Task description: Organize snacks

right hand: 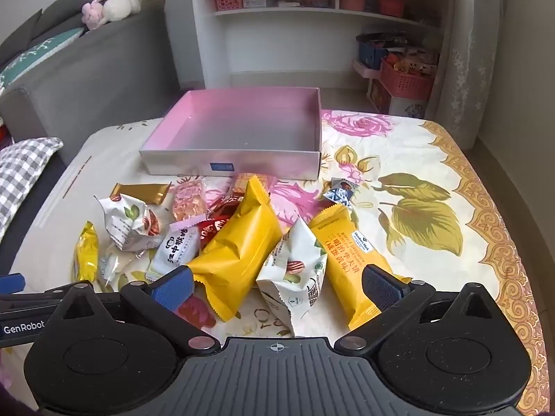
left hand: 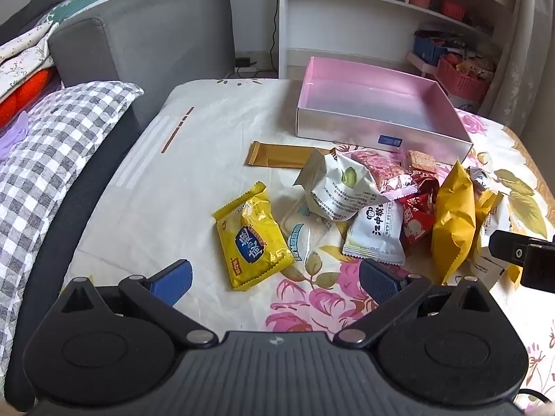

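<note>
Both tools are hanging over a table (right hand: 433,159) with a flowery cloth, and nothing has gone into the box yet. The left hand-held gripper (left hand: 275,277) is spreading its blue fingers wide with nothing between them, and the right hand-held gripper (right hand: 277,286) is doing the same. The snacks are lying in a messy heap on the cloth, just in front of the pink box (right hand: 239,128), which is sitting open with nothing in it. A shiny yellow pack (left hand: 251,235) is lying a little apart from the heap, close to the left tool. A puffy orange bag (right hand: 236,253), a white nut bag (right hand: 295,267) and a flat orange wafer pack (right hand: 343,260) are leaning on each other just in front of the right tool. I think trouble is waiting here. The bags are slippery and full of air, so a pinch could be sliding off or squashing what is inside. They are overlapping, so grabbing one could be dragging its neighbour along or tipping it off the table. The two tools are also working close together, so they could be bumping into each other.
</note>
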Tool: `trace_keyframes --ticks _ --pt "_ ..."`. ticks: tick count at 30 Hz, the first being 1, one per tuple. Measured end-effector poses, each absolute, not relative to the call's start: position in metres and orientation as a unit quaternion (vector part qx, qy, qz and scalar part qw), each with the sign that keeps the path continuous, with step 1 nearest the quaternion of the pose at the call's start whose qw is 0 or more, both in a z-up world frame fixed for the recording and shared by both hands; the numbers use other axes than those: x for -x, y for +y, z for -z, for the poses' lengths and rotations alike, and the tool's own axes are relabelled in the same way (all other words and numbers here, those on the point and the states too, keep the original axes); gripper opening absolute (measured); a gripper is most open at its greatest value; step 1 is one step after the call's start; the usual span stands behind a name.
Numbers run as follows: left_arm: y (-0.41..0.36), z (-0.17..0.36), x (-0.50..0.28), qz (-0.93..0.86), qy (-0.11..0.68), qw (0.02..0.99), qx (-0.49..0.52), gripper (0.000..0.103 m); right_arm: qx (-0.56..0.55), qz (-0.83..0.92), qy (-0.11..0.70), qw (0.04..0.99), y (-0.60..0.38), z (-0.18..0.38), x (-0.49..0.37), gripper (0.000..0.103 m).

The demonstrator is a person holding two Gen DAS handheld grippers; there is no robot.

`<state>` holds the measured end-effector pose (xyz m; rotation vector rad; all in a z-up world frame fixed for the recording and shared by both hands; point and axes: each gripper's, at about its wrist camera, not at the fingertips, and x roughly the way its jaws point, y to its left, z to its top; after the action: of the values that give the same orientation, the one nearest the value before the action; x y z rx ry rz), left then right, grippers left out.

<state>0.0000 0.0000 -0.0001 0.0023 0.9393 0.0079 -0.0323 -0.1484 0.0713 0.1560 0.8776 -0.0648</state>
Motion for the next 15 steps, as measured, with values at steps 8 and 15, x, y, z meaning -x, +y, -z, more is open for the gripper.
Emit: trace_keyframes --ticks 8,15 --pt "0.0010 0.0046 0.0038 -0.003 0.451 0.892 -0.003 0.103 -0.059 0.039 0.432 0.899 -0.1457 -0.0711 0.0316 0.103" --pt "-0.0017 0.0035 0.0011 -0.002 0.454 0.891 -0.008 0.103 -0.059 0.038 0.431 0.900 -0.1446 -0.0705 0.0317 0.103"
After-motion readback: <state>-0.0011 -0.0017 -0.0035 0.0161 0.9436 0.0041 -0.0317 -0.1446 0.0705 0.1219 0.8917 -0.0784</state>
